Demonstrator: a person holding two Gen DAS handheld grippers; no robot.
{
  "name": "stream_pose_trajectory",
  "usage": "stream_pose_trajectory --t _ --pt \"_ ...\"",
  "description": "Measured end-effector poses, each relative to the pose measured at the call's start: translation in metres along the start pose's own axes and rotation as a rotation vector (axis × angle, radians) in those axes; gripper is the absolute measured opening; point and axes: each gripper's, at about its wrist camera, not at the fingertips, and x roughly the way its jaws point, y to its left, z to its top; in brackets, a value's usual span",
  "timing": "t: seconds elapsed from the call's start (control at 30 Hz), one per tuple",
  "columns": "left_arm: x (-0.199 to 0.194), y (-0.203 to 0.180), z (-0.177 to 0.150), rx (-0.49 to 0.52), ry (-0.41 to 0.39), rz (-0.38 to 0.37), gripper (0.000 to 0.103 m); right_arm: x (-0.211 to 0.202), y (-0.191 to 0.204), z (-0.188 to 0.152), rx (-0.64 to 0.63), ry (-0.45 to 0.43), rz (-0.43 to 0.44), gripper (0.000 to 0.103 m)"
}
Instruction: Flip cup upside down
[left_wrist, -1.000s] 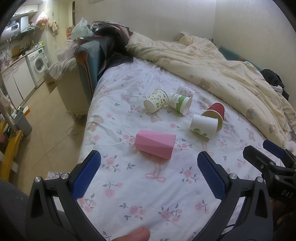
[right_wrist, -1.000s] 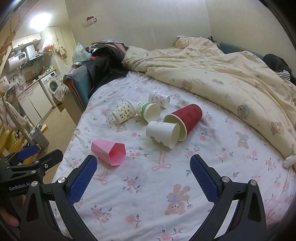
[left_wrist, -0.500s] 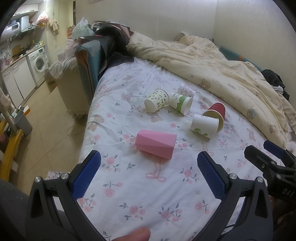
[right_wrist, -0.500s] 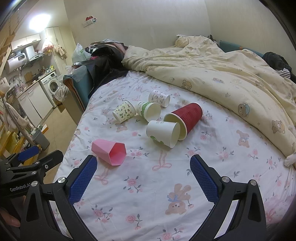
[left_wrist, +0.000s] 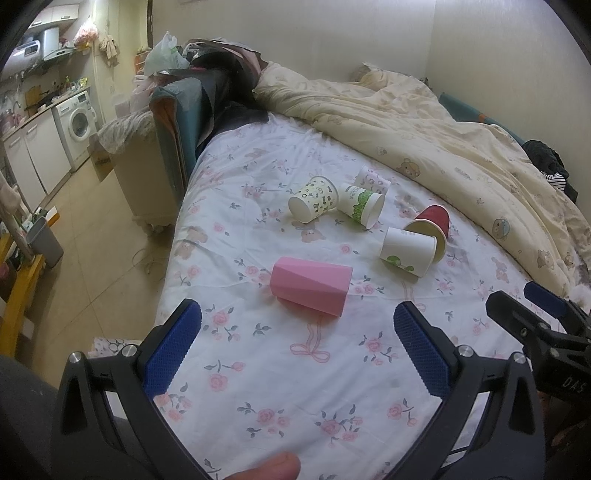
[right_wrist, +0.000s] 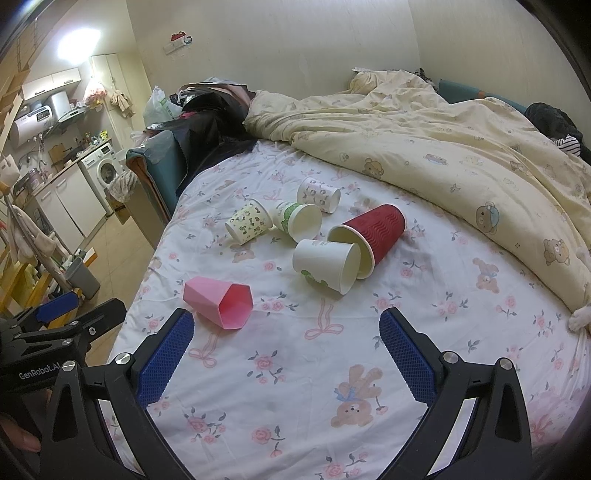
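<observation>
Several cups lie on their sides on the floral bed sheet (left_wrist: 295, 369). A pink faceted cup (left_wrist: 309, 286) lies nearest, also in the right wrist view (right_wrist: 218, 302). Beyond it lie a white cup with a green print (right_wrist: 327, 265), a red ribbed cup (right_wrist: 373, 230), a green-and-white cup (right_wrist: 297, 220), a leopard-print cup (right_wrist: 248, 225) and a small patterned cup (right_wrist: 318, 195). My left gripper (left_wrist: 295, 350) is open and empty, short of the pink cup. My right gripper (right_wrist: 286, 350) is open and empty, with the pink cup just beyond its left fingertip.
A cream duvet (right_wrist: 443, 147) is bunched along the far and right side of the bed. A dark heap of clothes and a teal chair (left_wrist: 177, 122) stand at the bed's far left. The floor, a washing machine (left_wrist: 75, 125) and a grey bin (left_wrist: 42, 240) lie left.
Both grippers have drifted very slightly; the cups have not moved and both grippers stay open.
</observation>
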Motion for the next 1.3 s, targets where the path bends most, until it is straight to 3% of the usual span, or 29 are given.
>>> stream_pose_trajectory --t 0.47,0.6,0.93,1.17,1.3 --pt "0.004 0.004 0.001 -0.006 0.025 0.003 0.103 0.001 0.0 -0.001 0.005 0.007 0.001 0.103" --pt "0.007 0.004 0.017 0.004 0.054 0.009 0.103 0.005 0.001 0.003 -0.01 0.059 0.014 0.103" --pt "0.031 0.004 0.063 0.015 0.087 -0.001 0.103 0.022 -0.01 0.048 -0.029 0.107 -0.002 0.103" --pt "0.067 0.005 0.085 0.003 0.13 0.017 0.103 0.064 -0.011 0.08 -0.163 0.197 -0.063 0.103" --pt "0.088 0.012 0.093 -0.029 0.17 0.033 0.103 0.095 -0.011 0.095 -0.242 0.272 -0.048 0.103"
